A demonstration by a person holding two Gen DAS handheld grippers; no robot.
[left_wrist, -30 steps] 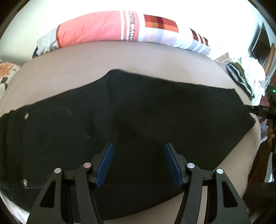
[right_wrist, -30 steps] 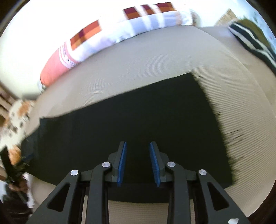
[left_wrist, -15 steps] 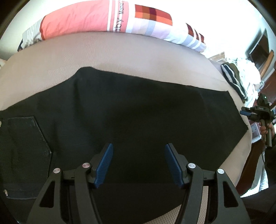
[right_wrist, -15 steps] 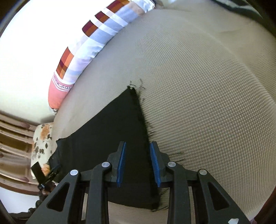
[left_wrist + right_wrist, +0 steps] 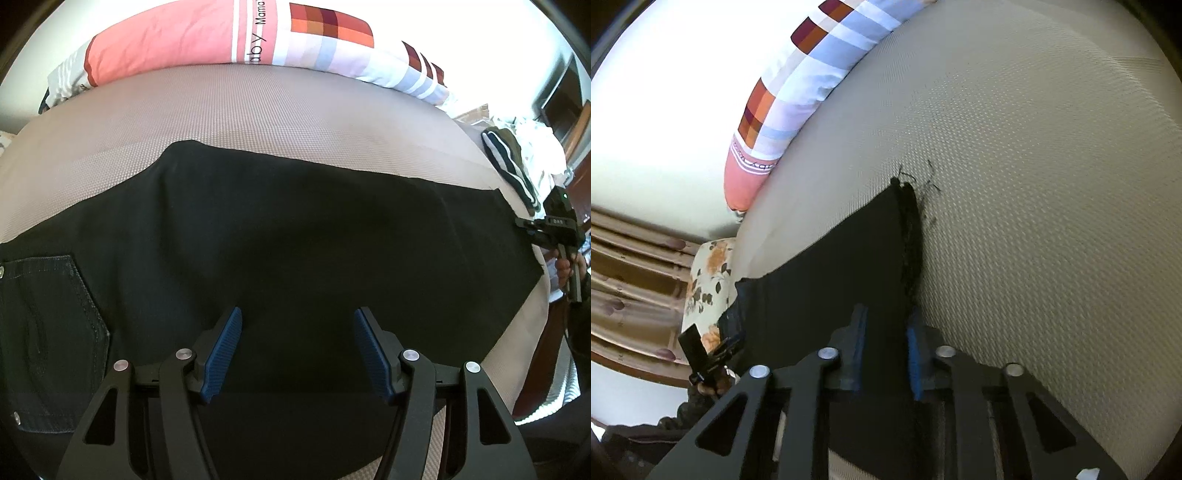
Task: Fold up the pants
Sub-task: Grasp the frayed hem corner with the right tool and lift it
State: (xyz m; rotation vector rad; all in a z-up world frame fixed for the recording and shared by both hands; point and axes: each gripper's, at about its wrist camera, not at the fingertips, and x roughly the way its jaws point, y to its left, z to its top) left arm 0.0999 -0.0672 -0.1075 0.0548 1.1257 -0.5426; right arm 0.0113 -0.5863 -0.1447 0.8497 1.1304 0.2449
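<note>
Black pants point(image 5: 295, 236) lie flat across a beige mattress, folded lengthwise, waist and back pocket point(image 5: 48, 325) at the left, frayed hem at the right. My left gripper point(image 5: 297, 354) is open above the near edge of the pants, mid-length. My right gripper point(image 5: 884, 350) is at the frayed hem end point(image 5: 910, 236), its blue pads partly closed with the pant leg point(image 5: 827, 280) between them; contact with the cloth is unclear. The right gripper also shows at the hem in the left wrist view point(image 5: 554, 229).
A striped pink and checked pillow point(image 5: 236, 44) lies along the mattress's far edge. Folded dark striped clothes point(image 5: 509, 166) sit at the far right corner. A floral cushion point(image 5: 709, 280) and wooden frame stand beyond the waist end. The bare mattress point(image 5: 1034, 184) stretches right of the hem.
My left gripper shifted so the back pocket came into view at the left. My right gripper swung to the hem end and came low over the frayed edge.
</note>
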